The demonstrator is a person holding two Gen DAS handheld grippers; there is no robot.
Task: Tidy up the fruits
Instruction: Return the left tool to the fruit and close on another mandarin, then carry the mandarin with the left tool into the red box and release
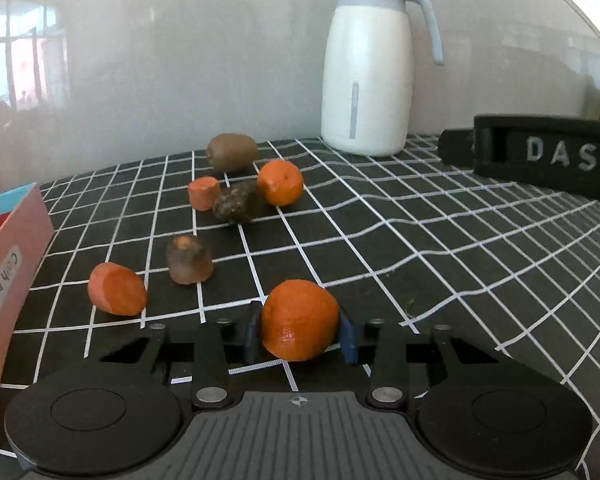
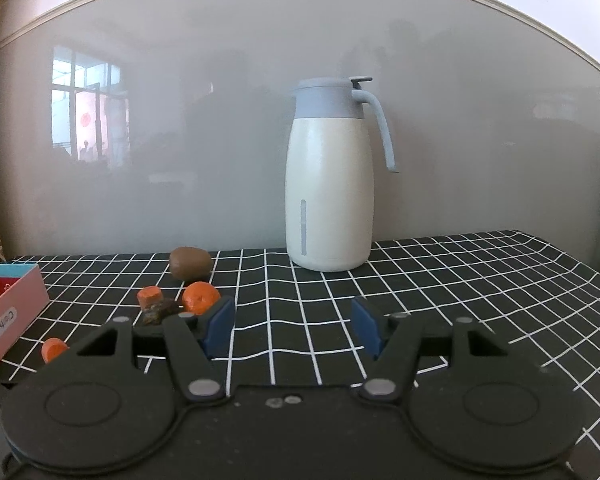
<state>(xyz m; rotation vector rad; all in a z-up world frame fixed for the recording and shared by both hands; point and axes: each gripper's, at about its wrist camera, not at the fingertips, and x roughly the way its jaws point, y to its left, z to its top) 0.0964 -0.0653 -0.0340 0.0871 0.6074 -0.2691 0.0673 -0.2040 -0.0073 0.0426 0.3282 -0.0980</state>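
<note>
1. Fruits are the job, and the nearest orange (image 1: 300, 320) sits between the blue pads (image 1: 350, 338) of the left tool (image 1: 300, 334), low at the front of the left wrist view; both pads meet its sides, so the tool is pinching it
2. The orange appears to rest on the black checked table (image 1: 420, 260), so I judge the step in hand to be the pick-up, with the grip made and the lift not yet done
3. Just left of it lie a cut orange-coloured piece (image 1: 117, 289) and a darker brown stub (image 1: 189, 260), both apart from the held orange
4. Further back, a second orange (image 1: 281, 182), a dark lumpy fruit (image 1: 238, 202), a small orange chunk (image 1: 203, 193) and a kiwi (image 1: 232, 152) cluster together, the first three touching or nearly so
5. A pink box (image 1: 12, 256) stands at the left edge of the table; it looks the likely place for sorted fruit, though that is a guess
6. The right tool (image 2: 294, 330) hovers with its pads spread and nothing between them, facing a cream jug (image 2: 328, 196) at the back
7. The next move calls for a clean lift without squeezing harder, then a carry leftwards over the loose pieces
</note>
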